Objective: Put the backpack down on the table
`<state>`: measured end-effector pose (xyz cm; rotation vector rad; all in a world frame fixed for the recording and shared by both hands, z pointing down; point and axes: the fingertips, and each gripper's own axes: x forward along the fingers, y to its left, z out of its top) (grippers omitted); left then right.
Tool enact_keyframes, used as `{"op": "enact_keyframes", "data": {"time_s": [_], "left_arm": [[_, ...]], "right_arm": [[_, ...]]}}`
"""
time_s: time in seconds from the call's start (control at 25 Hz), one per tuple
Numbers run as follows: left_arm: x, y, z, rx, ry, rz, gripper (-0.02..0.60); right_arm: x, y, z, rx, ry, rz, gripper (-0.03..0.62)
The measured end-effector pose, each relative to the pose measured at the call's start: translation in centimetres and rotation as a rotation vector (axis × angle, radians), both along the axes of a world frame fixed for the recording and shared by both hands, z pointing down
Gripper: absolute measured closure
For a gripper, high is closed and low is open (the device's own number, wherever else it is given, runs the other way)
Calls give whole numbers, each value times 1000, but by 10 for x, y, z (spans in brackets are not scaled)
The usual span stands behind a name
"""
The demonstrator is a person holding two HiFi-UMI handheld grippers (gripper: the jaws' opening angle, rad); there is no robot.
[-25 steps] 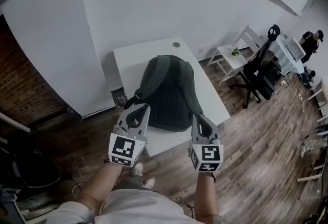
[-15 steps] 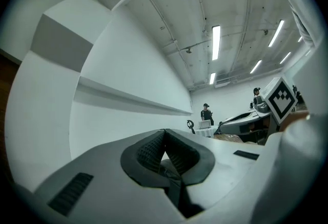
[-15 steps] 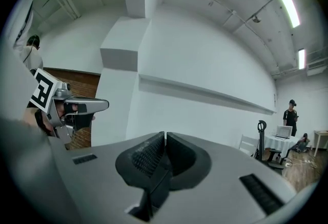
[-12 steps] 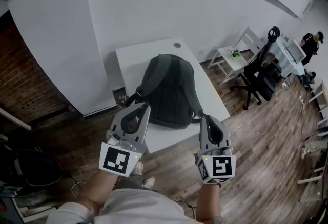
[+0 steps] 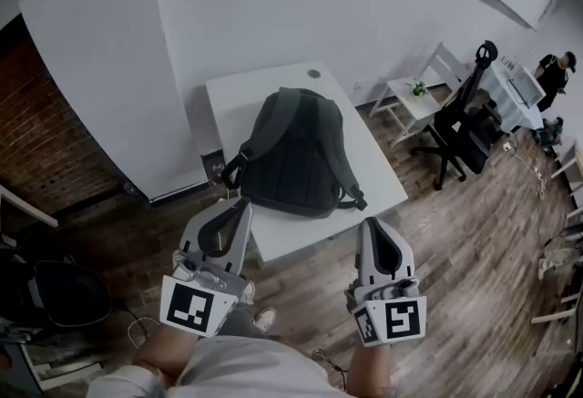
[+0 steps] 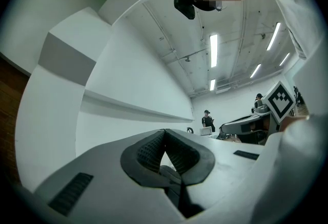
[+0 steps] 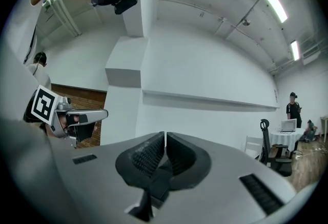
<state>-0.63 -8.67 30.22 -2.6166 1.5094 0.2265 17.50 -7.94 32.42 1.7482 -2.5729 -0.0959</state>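
Pulled back since the earlier frames: left gripper [image 5: 241, 205] and right gripper [image 5: 370, 225], both empty with jaws together.
They stood clear of the table's [image 5: 239, 94] near edge. The backpack [image 5: 293, 155] lay flat mid-table, its straps [image 5: 349, 196] trailing at the near corners. Judged soft, slumping and moderately heavy; better taken by the straps than by the fabric body.

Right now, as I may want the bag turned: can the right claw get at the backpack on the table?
Probably yes. The right claw, shut and empty, hangs short of the table, with nothing between it and the backpack; it must open first.
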Motion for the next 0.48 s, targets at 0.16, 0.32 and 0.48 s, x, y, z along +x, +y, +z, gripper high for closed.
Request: {"op": "enact_keyframes", "data": {"time_s": [0.16,0.32,0.48], "left_arm": [[-7,13,-1,30,4,-45,565],[-6,24,-1,39,-9,-58,565],[-3,30,-1,40,-24,-62,565]], "right_arm": [[6,13,-5,13,-14,-7,549],[12,22,-8,21,0,-15,549],[11,26,-8,29,31,-32,549]]}}
